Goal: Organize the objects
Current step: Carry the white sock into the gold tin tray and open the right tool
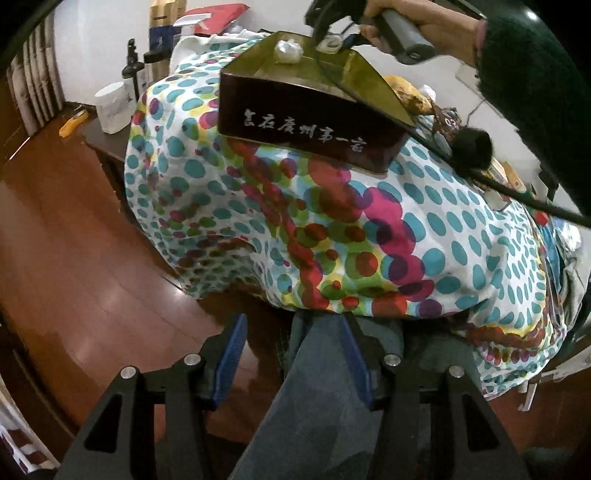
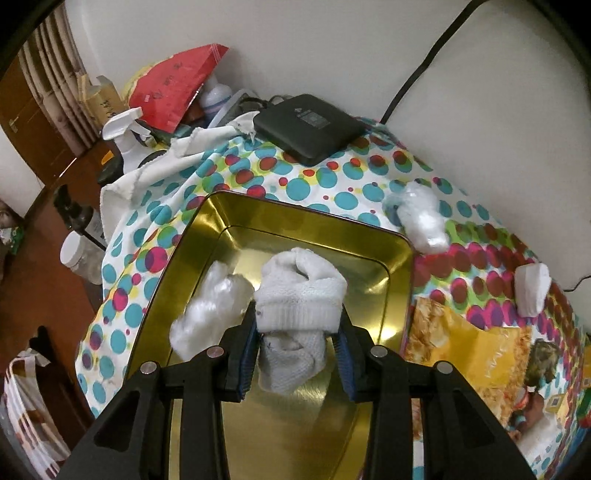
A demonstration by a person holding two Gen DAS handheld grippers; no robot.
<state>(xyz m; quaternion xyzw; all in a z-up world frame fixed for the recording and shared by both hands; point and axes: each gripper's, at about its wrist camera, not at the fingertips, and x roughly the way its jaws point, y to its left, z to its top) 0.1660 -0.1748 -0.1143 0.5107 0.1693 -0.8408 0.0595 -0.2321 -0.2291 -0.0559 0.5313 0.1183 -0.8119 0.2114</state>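
While the right gripper pinches the rolled white sock over the gold tin, lower it right of the plastic-wrapped bundle, then spread the fingers. Idle near the floor, the left gripper stands open and empty.

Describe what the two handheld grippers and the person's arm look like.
Both the left gripper and the right gripper have matte black angular frames with triangular cutouts, round silver bolt heads and ribbed blue finger pads. In the left wrist view, the bare right hand grips a grey cylindrical handle beside a dark green knit sleeve, and a black cable trails.
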